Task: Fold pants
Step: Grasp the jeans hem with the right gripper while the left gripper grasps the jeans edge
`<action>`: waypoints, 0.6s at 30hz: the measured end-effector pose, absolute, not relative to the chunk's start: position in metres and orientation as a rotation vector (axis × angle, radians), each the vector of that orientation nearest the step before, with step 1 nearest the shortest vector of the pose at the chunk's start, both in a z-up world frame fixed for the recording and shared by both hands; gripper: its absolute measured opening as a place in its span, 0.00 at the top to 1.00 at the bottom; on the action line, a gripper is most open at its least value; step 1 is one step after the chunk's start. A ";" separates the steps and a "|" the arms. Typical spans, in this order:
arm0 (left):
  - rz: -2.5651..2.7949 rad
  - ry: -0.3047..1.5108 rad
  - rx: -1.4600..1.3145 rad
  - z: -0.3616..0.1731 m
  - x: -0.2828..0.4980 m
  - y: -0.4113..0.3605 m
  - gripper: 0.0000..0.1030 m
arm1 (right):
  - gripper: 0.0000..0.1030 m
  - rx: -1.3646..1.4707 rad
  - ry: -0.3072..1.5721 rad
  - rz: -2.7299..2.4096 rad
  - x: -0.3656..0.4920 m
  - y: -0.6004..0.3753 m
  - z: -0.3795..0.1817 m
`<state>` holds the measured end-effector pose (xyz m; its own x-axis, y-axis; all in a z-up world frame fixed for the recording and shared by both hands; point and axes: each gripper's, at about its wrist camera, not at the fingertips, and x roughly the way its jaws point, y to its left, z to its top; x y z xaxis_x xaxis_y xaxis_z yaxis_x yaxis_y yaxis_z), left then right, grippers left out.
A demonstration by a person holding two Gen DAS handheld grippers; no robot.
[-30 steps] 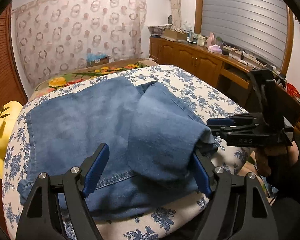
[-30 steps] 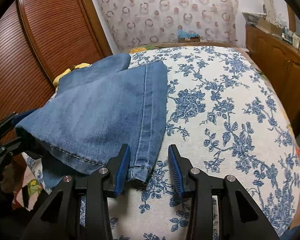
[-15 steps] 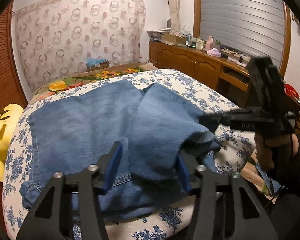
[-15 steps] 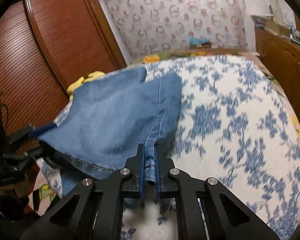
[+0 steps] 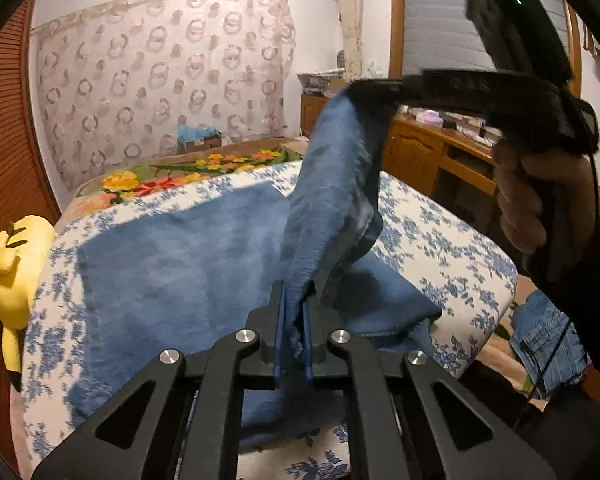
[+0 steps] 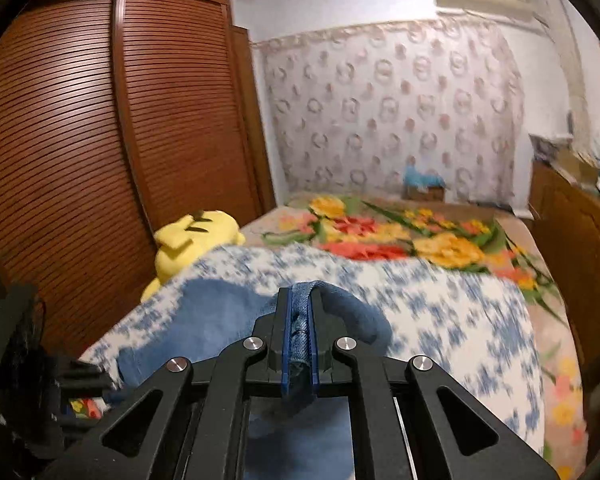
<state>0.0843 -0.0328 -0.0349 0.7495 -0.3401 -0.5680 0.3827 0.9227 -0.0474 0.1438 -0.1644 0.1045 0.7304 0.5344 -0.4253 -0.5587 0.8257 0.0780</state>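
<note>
Clamping the hem end of the soft, fairly heavy blue denim pants (image 5: pixel 188 264) above the blue-flowered white bedspread (image 5: pixel 440 232), the left gripper (image 5: pixel 291 332) and right gripper (image 6: pixel 299 336) are both pinching thick stitched edges, probably the surest holds on such limp cloth.

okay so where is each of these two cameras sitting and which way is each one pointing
Left wrist: sits on the left gripper, facing across the bed toward the patterned curtain; shows its gripper shut on the jeans, plus the right hand.
Right wrist: sits on the right gripper, facing the wardrobe and curtain; shows its gripper shut on a denim hem.
Shared: jeans, bed, curtain, yellow plush toy.
</note>
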 end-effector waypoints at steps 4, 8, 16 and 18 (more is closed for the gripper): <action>-0.370 0.574 0.054 -0.024 0.078 -0.015 0.93 | 0.94 -0.112 0.433 0.639 0.153 -0.137 0.111; -0.346 0.563 0.027 -0.018 0.075 0.002 0.95 | 0.94 -0.148 0.410 0.696 0.165 -0.114 0.115; -0.311 0.540 -0.011 -0.010 0.061 0.029 0.96 | 0.94 -0.220 0.378 0.778 0.177 -0.088 0.120; -0.296 0.537 -0.020 -0.008 0.057 0.040 0.96 | 0.94 -0.228 0.394 0.806 0.184 -0.083 0.117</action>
